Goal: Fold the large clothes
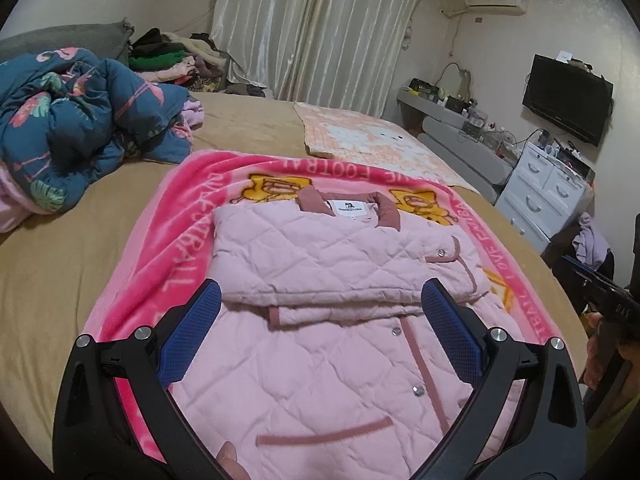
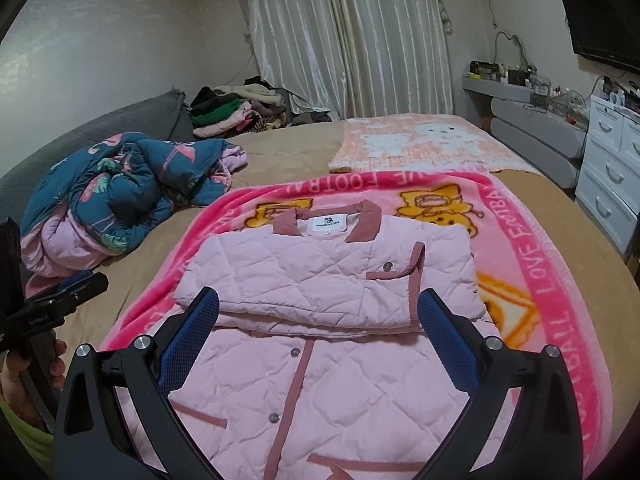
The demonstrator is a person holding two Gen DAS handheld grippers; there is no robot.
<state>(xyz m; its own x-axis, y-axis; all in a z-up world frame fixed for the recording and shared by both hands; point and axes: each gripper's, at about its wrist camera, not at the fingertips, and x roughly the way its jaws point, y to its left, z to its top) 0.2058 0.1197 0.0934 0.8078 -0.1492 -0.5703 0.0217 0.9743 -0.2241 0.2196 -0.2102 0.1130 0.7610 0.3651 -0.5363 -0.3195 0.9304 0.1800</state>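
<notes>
Quilted matt pink cloth jacket (image 1: 328, 264) with shiny metal snaps; fleecy pink blanket (image 2: 532, 264) beneath; matt black plastic grippers, textured blue pads (image 1: 452, 320); glossy satin curtains (image 2: 352, 36).

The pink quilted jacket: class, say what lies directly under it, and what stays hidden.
Under the pink quilted jacket lies a pink cartoon blanket, spread on the tan bedsheet. The blanket's middle is covered, so its central print cannot be seen.
</notes>
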